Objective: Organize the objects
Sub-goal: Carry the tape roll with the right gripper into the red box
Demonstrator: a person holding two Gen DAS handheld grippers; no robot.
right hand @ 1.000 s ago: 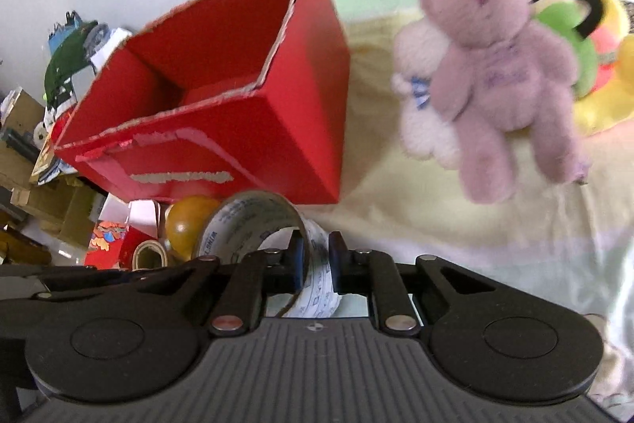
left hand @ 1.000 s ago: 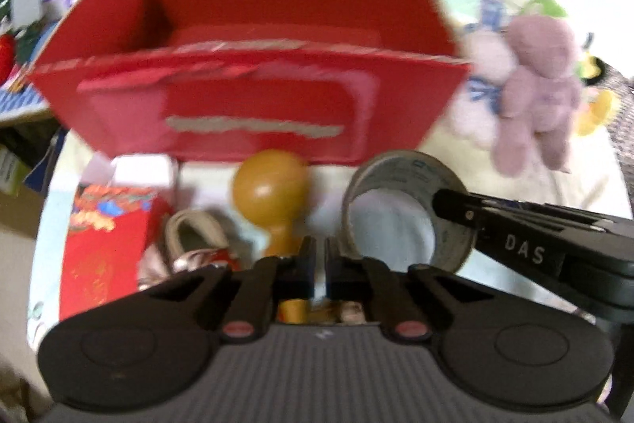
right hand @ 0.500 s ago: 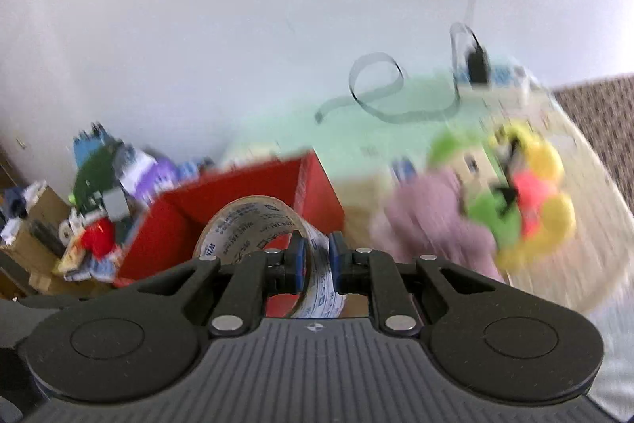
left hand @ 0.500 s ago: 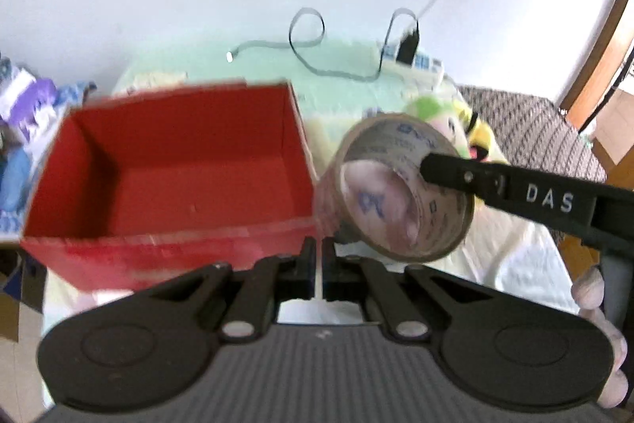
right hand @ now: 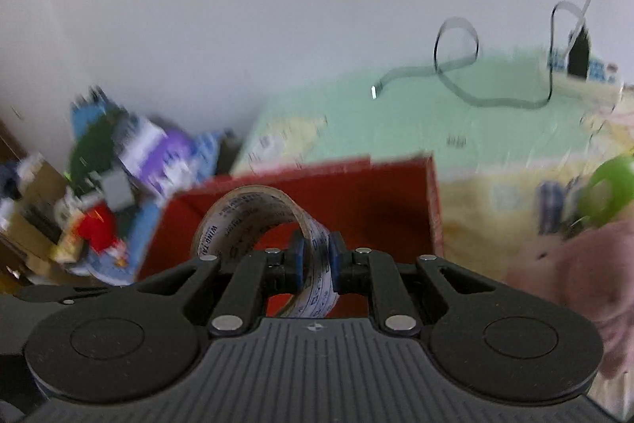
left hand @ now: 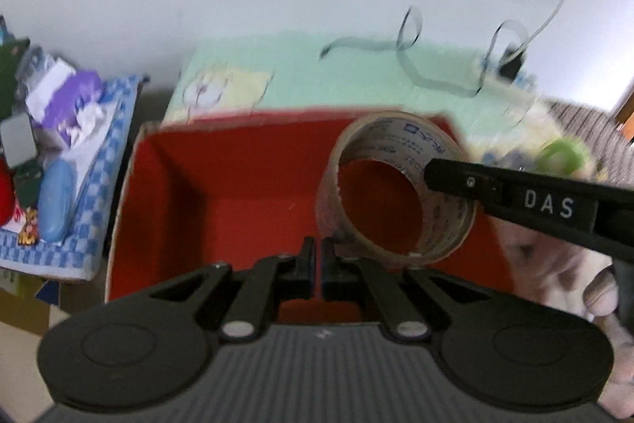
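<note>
An open red cardboard box [left hand: 222,201] stands on the mat; it also shows in the right wrist view [right hand: 380,201]. My right gripper [right hand: 314,262] is shut on the wall of a roll of printed packing tape [right hand: 237,213] and holds it over the box's opening. In the left wrist view the tape roll [left hand: 443,224] hangs over the right part of the box, held by the right gripper's fingers [left hand: 515,193]. My left gripper [left hand: 316,266] is shut and empty, above the box's near wall.
A green and yellow mat [left hand: 317,74] carries a looped grey cable [right hand: 455,70] and a plug strip [right hand: 578,62]. Plush toys [right hand: 574,264] lie right of the box. A cluttered pile of packets [left hand: 51,129] sits to the left.
Both grippers rose from beside the box's front wall to above it. The tape roll moved with the right gripper from in front of the box to over its opening.
</note>
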